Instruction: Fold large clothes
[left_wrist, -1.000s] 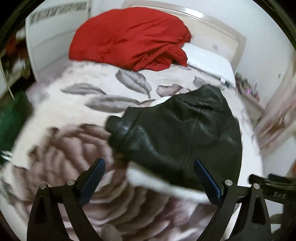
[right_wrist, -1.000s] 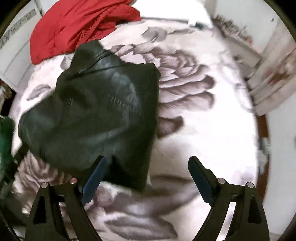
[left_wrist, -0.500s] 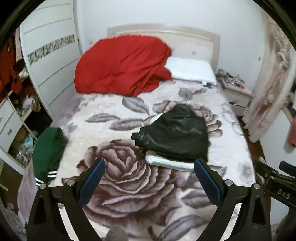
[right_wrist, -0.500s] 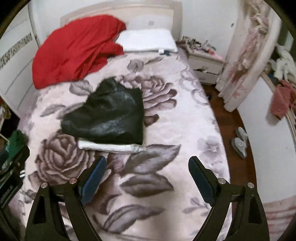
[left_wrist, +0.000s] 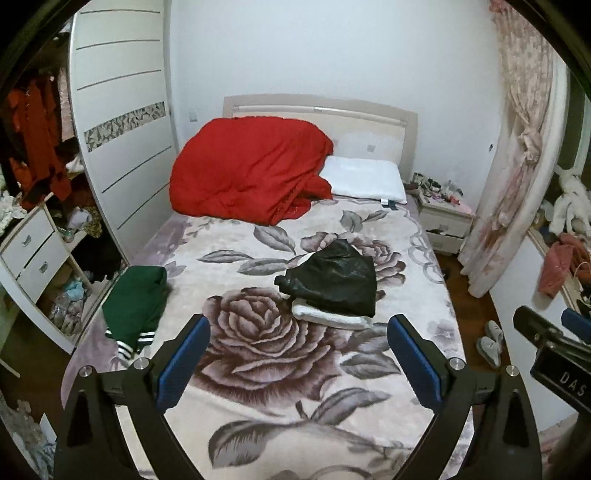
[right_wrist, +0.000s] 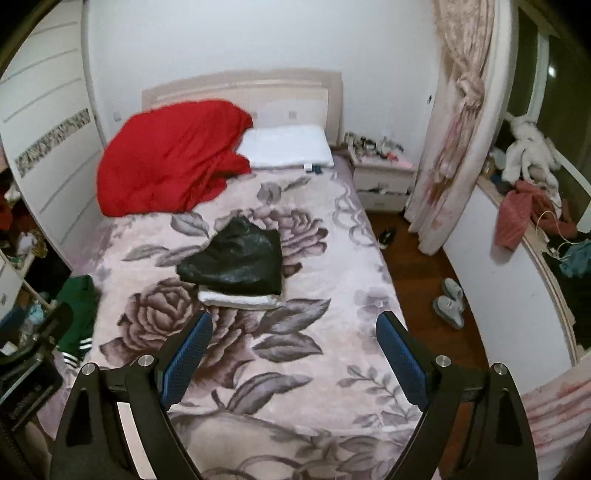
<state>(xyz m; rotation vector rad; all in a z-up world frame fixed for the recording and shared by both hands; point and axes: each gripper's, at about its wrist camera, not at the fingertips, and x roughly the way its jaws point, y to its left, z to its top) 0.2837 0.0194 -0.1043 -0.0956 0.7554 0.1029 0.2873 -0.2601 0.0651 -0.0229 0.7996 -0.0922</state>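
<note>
A folded black leather garment (left_wrist: 334, 278) (right_wrist: 236, 260) lies in the middle of the rose-patterned bed (left_wrist: 258, 369) (right_wrist: 303, 369), on top of a folded white piece (left_wrist: 328, 317) (right_wrist: 240, 299). A folded green garment with white stripes (left_wrist: 136, 304) (right_wrist: 75, 314) rests at the bed's left edge. My left gripper (left_wrist: 297, 350) hangs high above the bed's foot, open and holding nothing. My right gripper (right_wrist: 293, 345) is likewise open and empty, far back from the clothes. A part of the right gripper (left_wrist: 554, 354) shows at the right of the left wrist view.
A red quilt (left_wrist: 251, 170) and a white pillow (left_wrist: 364, 179) lie at the headboard. A white wardrobe (left_wrist: 122, 129) stands left, a nightstand (left_wrist: 445, 221) and curtain (left_wrist: 517, 147) right. Slippers (right_wrist: 448, 302) sit on the wooden floor. A cluttered ledge (right_wrist: 528, 206) runs along the right.
Both grippers have pulled back and up from just above the black garment, so the whole bed and room now show. The folded pile stays in place.
</note>
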